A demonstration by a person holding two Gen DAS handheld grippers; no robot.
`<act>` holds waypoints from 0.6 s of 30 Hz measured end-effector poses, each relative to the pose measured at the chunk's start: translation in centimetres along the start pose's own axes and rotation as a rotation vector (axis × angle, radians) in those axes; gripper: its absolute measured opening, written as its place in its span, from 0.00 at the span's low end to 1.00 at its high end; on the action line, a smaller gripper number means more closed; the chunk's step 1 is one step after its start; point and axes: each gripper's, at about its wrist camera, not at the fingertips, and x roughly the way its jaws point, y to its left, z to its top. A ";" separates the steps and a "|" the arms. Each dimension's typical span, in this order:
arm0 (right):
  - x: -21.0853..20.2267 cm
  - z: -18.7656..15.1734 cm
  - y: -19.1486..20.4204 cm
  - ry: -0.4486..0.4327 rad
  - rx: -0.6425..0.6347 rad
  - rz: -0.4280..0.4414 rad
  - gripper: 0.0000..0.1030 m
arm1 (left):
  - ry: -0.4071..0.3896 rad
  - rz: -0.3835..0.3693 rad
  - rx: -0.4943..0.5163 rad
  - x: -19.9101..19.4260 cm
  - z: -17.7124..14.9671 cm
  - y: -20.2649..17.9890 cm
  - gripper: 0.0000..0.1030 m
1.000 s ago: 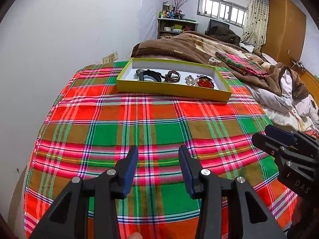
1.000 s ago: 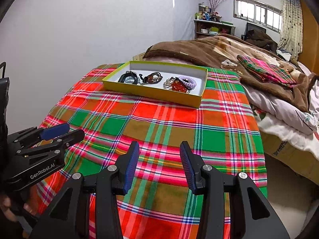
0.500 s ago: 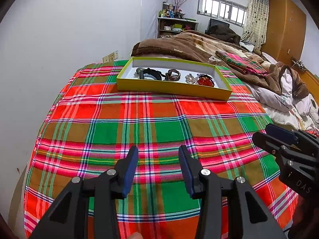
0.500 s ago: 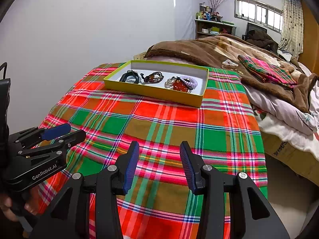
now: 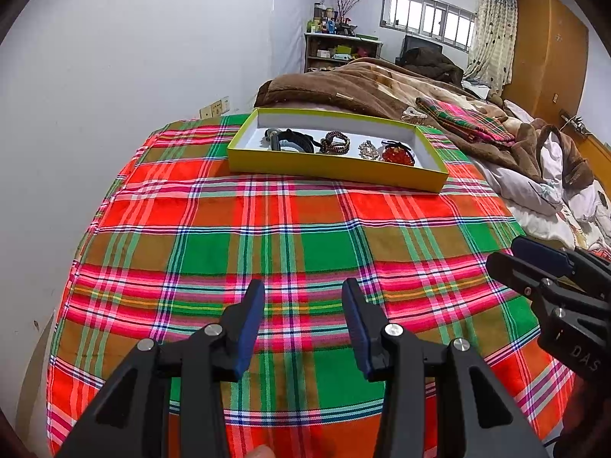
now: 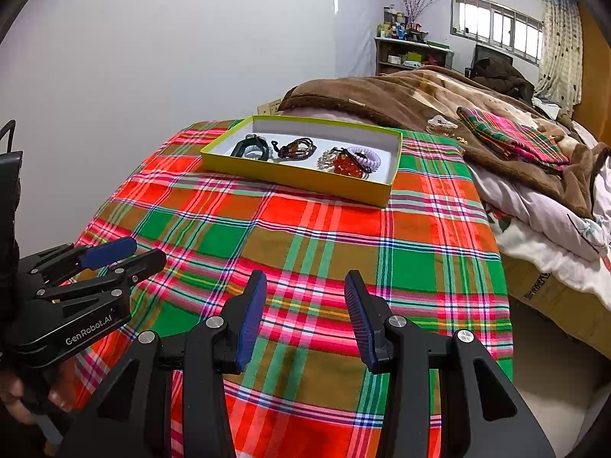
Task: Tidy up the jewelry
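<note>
Plaid cloth (image 5: 290,229), red and green, covers the work surface; no loose jewelry is visible anywhere on it.

Yellow tray (image 5: 332,168) sits at the far end of the cloth, well apart from both tools. Contents, left to right as seen from the left wrist: black band (image 5: 290,140), brown bead bracelet (image 5: 335,144), small pale metal piece (image 5: 367,149), red bead bracelet (image 5: 398,154). The right wrist view adds a pale lilac coil tie (image 6: 367,157) touching the red beads. Pieces lie in a rough row; the last three are crowded at one end.

Left gripper (image 5: 303,318): jaws spread wide, nothing between them, above the near part of the cloth. Right gripper (image 6: 304,315): same, wide apart and empty, just beside the left one.

Judgement on progress: every piece in view is already inside the tray, so gathering looks finished or nearly so. What could remain is separating the crowded cluster of red beads, coil tie and metal piece. A small pale item (image 6: 441,125) rests on the brown blanket (image 6: 401,99) behind the tray; cannot tell whether it is jewelry or part of the task.
</note>
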 end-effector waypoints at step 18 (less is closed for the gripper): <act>0.1 0.0 0.1 0.001 0.000 -0.001 0.42 | -0.004 0.014 0.007 -0.2 -0.3 -0.1 0.42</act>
